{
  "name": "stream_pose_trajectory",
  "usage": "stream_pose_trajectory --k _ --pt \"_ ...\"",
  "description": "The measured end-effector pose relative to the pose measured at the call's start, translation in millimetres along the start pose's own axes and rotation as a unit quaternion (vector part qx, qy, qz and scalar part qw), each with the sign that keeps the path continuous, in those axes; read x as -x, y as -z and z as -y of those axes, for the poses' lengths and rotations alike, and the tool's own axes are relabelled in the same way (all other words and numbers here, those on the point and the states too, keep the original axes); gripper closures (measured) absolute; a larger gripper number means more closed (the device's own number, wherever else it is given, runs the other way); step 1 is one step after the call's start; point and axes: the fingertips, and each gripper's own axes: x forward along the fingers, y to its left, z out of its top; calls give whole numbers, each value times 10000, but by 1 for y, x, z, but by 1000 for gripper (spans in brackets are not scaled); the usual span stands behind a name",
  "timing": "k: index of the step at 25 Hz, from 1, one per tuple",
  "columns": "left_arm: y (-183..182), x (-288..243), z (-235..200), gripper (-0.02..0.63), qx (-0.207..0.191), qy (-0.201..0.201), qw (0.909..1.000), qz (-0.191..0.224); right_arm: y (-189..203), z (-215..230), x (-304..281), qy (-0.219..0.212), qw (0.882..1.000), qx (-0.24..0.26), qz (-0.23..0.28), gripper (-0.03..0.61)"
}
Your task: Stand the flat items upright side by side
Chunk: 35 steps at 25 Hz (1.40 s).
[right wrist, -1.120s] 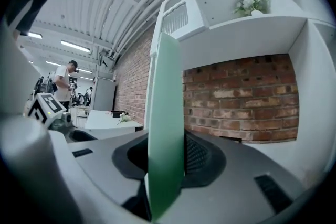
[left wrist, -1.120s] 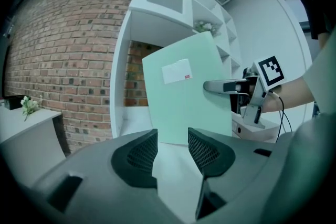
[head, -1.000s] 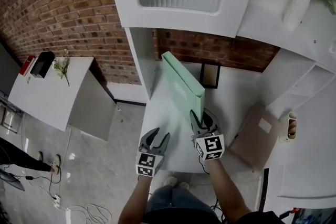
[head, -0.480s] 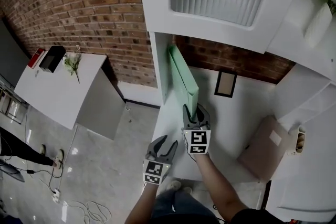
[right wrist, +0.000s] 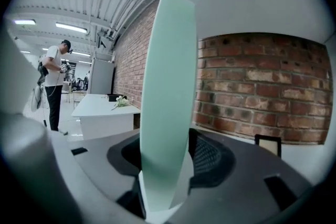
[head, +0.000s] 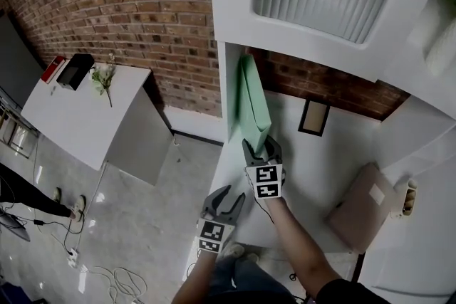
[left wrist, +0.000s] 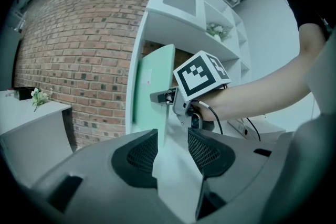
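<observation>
Green folder (head: 251, 100) now upright, right tongs (head: 260, 148) opening around it

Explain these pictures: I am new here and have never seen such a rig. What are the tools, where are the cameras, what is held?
No robot here: a person holds a two-jaw gripper in each hand. One picture comes from a head camera looking down; the other two come from cameras that ride on the grippers, looking along their jaws. On the white shelf surface a pale green flat folder stands upright at the left, a brown flat envelope lies at the right, and a small black-framed picture stands at the back. The right gripper has the folder between its jaws, which have just been opening, so it seems to be letting go. The left gripper is open and empty.
</observation>
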Motion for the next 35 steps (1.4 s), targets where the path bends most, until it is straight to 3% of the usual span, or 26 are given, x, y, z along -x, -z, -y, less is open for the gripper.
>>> stream_pose_trajectory --k 5,14,35 --pt "4 -1 2 434 63 -10 10000 -41 -2 -17 -9 -868 9959 207 -111 326" --pt "5 -6 9 434 102 21 9999 -54 -3 -44 2 -2304 9725 340 42 272" --pt "4 -8 15 436 124 -42 9999 -78 -14 -28 -49 -2013 9794 131 -13 264"
